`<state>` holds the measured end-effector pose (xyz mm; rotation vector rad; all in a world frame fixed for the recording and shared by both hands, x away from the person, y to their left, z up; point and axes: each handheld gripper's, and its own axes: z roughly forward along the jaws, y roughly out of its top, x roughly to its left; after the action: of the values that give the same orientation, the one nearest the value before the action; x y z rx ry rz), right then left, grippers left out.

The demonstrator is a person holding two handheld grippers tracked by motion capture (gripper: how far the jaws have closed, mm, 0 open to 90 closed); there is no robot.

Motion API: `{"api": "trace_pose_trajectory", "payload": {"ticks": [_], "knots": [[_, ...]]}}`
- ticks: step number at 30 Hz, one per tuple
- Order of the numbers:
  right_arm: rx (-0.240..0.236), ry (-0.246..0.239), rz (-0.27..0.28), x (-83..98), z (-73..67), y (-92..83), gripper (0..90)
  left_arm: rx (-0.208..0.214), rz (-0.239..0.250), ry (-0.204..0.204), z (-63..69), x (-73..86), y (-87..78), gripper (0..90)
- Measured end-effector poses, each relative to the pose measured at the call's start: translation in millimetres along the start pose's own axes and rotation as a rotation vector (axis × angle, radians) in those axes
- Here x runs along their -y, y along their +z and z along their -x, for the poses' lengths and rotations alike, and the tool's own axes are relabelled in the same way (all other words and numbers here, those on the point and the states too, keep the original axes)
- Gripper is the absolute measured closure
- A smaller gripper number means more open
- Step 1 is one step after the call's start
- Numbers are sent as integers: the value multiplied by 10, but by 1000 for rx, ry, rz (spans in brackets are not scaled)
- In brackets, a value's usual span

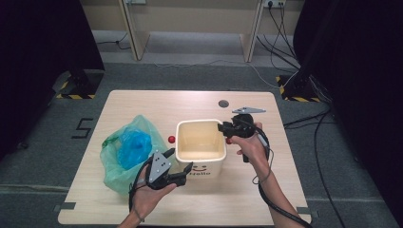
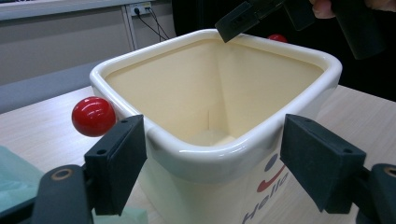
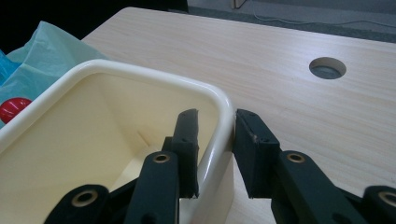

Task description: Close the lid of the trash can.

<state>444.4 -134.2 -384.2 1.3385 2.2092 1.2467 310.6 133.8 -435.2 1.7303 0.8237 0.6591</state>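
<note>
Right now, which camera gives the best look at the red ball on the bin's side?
The left gripper view: the red ball is large, sharp and unobstructed beside the bin. The high view shows a small dot; the right gripper view shows part behind the rim.

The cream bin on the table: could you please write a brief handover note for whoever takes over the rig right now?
Right gripper: astride the right rim of the cream bin, one jaw inside, one outside, close against the wall.
Left gripper: open, jaws on either side of the bin's near-left corner, not touching.
Bin: upright mid-table, looks empty, no liner; red knob on its left side.
Green plastic bag: lies left of the bin with something blue inside.
Done: bin steadied.
Left: probably getting the bag into the bin.
</note>
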Motion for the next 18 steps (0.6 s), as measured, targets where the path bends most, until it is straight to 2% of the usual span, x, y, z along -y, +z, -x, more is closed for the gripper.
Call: {"api": "trace_pose_trajectory", "payload": {"ticks": [11, 18], "knots": [[-2, -15, 2, 44, 9, 29, 694, 3, -2, -8, -5, 11, 5, 225], [-10, -6, 10, 67, 23, 37, 683, 4, 2, -8, -7, 6, 7, 225]]}}
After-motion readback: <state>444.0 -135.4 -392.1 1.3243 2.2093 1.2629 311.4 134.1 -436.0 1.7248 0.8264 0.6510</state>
